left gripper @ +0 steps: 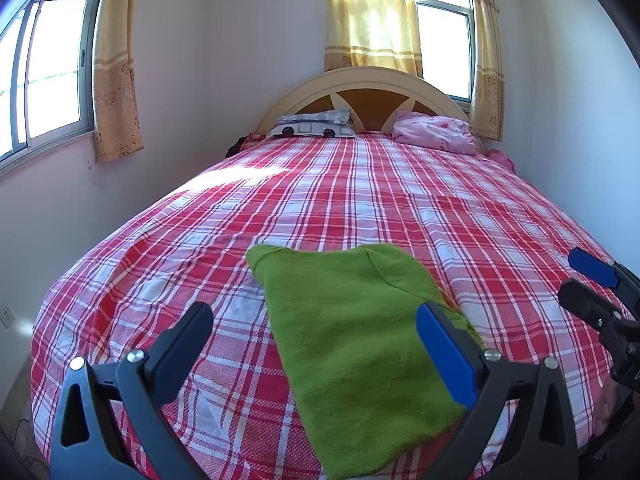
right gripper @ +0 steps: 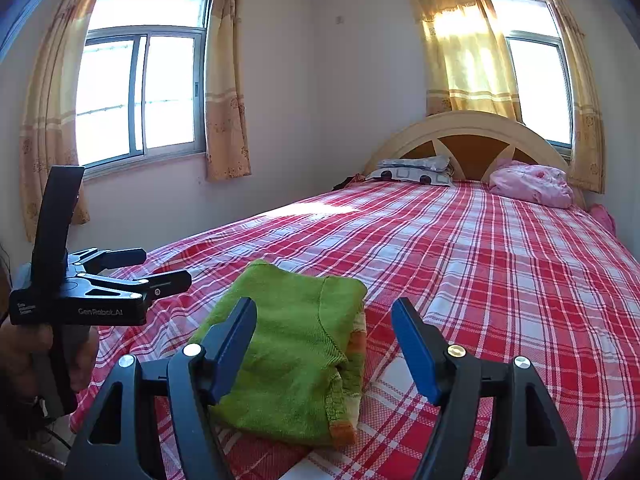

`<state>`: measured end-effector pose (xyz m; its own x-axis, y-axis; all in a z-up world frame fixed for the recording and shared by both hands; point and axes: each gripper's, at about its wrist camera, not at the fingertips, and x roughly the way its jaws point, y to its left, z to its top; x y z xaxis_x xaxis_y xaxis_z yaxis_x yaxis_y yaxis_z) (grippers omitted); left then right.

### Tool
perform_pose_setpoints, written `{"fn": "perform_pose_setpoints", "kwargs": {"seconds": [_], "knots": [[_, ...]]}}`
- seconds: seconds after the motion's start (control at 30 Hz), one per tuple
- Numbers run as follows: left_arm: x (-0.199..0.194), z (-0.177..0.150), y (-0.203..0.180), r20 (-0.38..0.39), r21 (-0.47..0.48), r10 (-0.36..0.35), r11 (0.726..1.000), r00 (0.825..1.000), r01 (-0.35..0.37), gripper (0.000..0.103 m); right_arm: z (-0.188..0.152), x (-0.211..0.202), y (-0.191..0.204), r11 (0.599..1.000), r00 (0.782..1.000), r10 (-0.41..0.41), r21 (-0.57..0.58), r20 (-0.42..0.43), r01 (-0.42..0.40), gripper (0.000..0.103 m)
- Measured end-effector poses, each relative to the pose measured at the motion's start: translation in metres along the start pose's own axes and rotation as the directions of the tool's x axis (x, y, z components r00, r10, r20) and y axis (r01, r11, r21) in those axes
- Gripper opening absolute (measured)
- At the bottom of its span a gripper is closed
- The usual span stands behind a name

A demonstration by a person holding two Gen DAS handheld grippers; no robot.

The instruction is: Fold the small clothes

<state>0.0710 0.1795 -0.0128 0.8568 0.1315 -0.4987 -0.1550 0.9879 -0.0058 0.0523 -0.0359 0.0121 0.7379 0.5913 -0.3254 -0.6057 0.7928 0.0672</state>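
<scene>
In the left wrist view, the left gripper fills the bottom of the frame with its jaws spread wide and nothing pinched between them. Between and just beyond its fingers lies the folded green garment, flat on the red-and-white checked bedspread near the foot of the bed. At the right edge of that frame the right gripper shows, off to the side of the garment.

In the right wrist view, the right gripper sits at the bottom of the frame, its jaws also spread and empty. The green garment lies just past its fingers, in the lower centre, with an orange and pale hem showing along its right and lower edge. At the left edge a hand holds the left gripper, which stands open above the bedspread.

Farther up the bed, a grey patterned pillow and a pink bundle rest against the curved headboard. Behind them, yellow curtains hang at bright windows.
</scene>
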Motion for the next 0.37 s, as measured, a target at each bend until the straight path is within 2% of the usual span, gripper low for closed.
{"fn": "perform_pose_setpoints", "kwargs": {"seconds": [0.37], "knots": [[0.0052,-0.0045,0.004,-0.016,-0.005,0.004,1.0,1.0,-0.005,0.103,-0.0041,0.0031,0.0039,1.0,1.0,0.012,-0.009,-0.018,-0.013,0.071]]}}
